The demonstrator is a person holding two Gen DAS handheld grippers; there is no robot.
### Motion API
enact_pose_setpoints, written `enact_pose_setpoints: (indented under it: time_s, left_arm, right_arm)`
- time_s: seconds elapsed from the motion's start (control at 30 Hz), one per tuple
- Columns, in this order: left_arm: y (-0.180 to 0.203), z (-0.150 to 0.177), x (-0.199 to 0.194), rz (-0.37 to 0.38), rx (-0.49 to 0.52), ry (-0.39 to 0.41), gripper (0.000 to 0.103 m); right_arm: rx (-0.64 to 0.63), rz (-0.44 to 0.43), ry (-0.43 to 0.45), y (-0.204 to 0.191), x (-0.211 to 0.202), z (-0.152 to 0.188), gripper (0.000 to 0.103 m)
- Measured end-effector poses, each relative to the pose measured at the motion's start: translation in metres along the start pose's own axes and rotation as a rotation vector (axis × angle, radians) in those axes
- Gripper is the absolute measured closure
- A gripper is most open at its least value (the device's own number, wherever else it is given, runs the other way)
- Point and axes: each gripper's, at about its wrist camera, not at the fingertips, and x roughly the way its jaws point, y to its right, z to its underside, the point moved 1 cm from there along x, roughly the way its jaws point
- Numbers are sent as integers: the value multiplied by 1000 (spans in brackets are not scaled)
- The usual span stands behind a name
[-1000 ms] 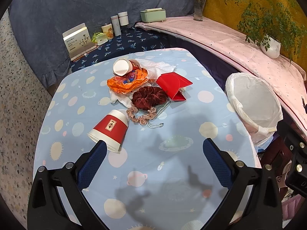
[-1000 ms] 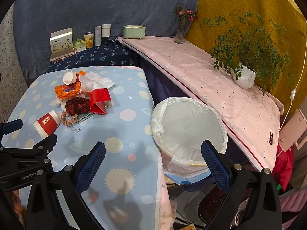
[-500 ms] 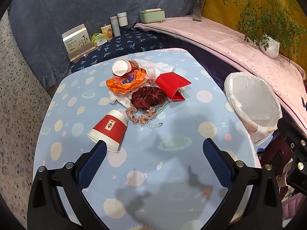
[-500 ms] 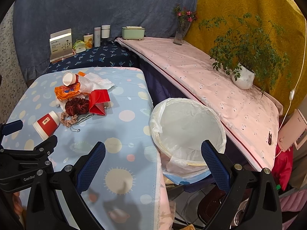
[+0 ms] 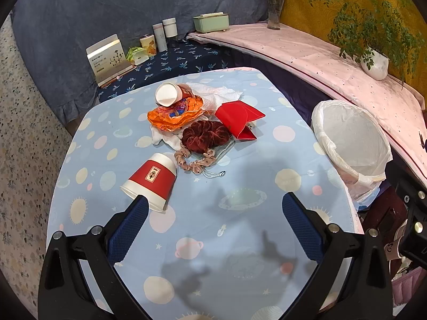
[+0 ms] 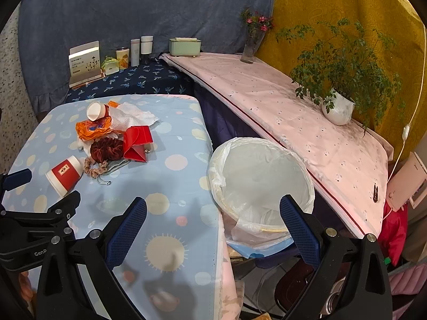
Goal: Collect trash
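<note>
A red and white paper cup (image 5: 150,180) lies on its side on the blue patterned table (image 5: 240,240). Behind it is a pile: a second paper cup (image 5: 168,94), an orange wrapper (image 5: 173,113), white tissue (image 5: 216,94), a red folded paper (image 5: 237,118), a dark red scrunchie (image 5: 205,136) and a beige scrunchie (image 5: 194,161). A white-lined bin (image 5: 349,138) stands beside the table's right edge, also in the right wrist view (image 6: 261,178). My left gripper (image 5: 213,202) is open and empty, its left finger just in front of the fallen cup. My right gripper (image 6: 213,205) is open and empty, above the table edge and bin.
A dark blue shelf (image 5: 173,61) behind the table holds a box, bottles and a can. A pink-covered ledge (image 6: 293,112) on the right carries a potted plant (image 6: 337,108), a flower vase (image 6: 250,45) and a green box (image 6: 184,46). My left gripper's body shows at the right wrist view's lower left (image 6: 34,229).
Both views have shifted only slightly. Both grippers stay open and no object on the table has moved.
</note>
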Motion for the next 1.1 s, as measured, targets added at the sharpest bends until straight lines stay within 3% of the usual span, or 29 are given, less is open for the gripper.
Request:
enact_pose_setpoints:
  time_s: [1.1]
  left_arm:
    - [5, 4, -15, -1, 8, 39, 7]
  right_arm:
    - [8, 17, 41, 4, -12, -2, 8]
